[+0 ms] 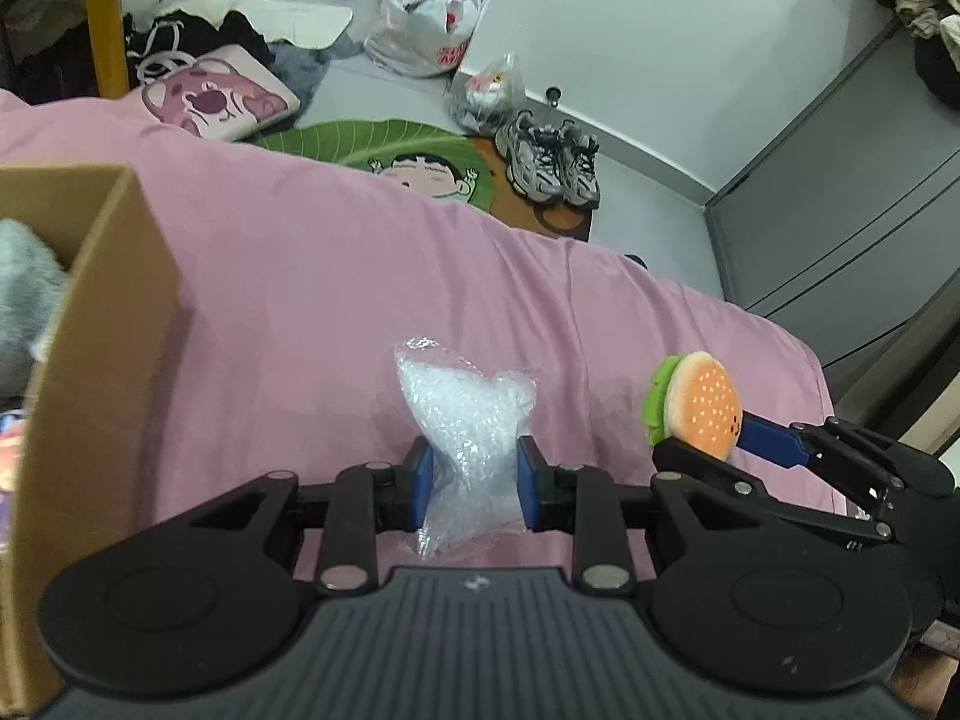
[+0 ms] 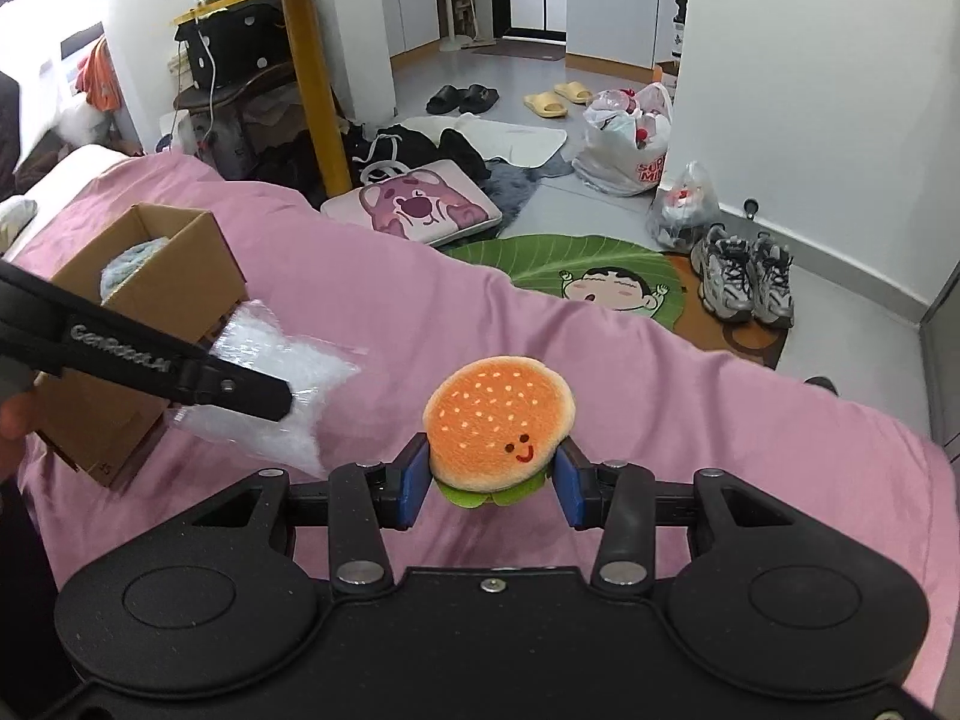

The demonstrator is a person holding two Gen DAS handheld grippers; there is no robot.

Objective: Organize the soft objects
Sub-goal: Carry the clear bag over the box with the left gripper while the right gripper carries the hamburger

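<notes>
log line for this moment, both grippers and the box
left gripper: shut on bubble wrap | right gripper: shut on burger toy | cardboard box: open on pink bedspread, something fluffy inside

White lettering is seen along the black arm of the left tongs (image 2: 288, 402) in the right wrist view; it appears to read "GenRobot.AI", though the letters are blurred. On the white plastic bag (image 2: 630, 138) standing on the floor beyond the bed's far edge, red print can be made out as "SUP" above "MI", the rest being cut off by folds. Red print on the same bag in the left wrist view is too blurred to be read.
</notes>
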